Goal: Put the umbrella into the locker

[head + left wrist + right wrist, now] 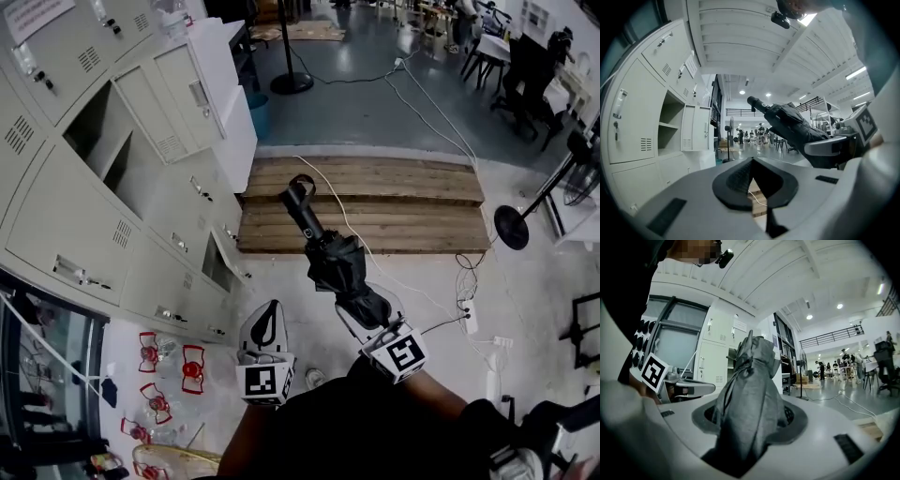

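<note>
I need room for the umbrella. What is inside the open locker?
The open locker shows one shelf, with nothing visible above or below it. The near side of the inside is hidden behind the locker's front edge.

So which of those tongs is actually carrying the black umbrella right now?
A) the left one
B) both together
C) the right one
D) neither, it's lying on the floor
C: the right gripper view shows the right tongs clamped on the folded umbrella, while the left tongs are closed with nothing between them.
</note>
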`<state>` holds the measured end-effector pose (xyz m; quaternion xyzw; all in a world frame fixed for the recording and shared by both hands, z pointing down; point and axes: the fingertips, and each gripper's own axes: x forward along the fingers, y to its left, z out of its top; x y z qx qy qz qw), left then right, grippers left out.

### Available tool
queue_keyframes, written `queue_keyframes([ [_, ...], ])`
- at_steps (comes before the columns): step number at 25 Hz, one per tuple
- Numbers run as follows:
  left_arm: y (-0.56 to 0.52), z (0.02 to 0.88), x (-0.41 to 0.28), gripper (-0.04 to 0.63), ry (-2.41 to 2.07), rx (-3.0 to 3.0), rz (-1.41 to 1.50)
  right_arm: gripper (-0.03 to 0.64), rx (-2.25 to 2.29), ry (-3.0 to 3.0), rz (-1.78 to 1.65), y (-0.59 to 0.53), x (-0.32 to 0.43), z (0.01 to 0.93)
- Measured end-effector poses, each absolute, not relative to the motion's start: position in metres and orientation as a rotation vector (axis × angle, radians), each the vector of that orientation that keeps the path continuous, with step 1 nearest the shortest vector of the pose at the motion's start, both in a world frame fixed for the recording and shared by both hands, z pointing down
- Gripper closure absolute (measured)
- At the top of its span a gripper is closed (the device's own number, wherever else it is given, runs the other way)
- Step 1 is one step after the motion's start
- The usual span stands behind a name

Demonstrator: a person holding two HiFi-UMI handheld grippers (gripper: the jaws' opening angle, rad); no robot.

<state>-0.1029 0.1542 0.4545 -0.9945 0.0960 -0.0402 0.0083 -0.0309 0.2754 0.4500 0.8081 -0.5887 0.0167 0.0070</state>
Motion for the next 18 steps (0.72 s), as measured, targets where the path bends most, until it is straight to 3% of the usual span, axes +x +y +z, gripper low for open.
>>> queue_keyframes([
  [8,0.113,0.465,-0.085,0.598,0.348,-3.134,-0.134,0.39,2.467,-1.867,0.045,0.229,-0.01,0.45],
  [18,0.033,0.464,-0.017,0.598,0.508,-3.105,-0.153,0.39,2.314,-1.978,-0.015,0.143,0.064,0.452],
])
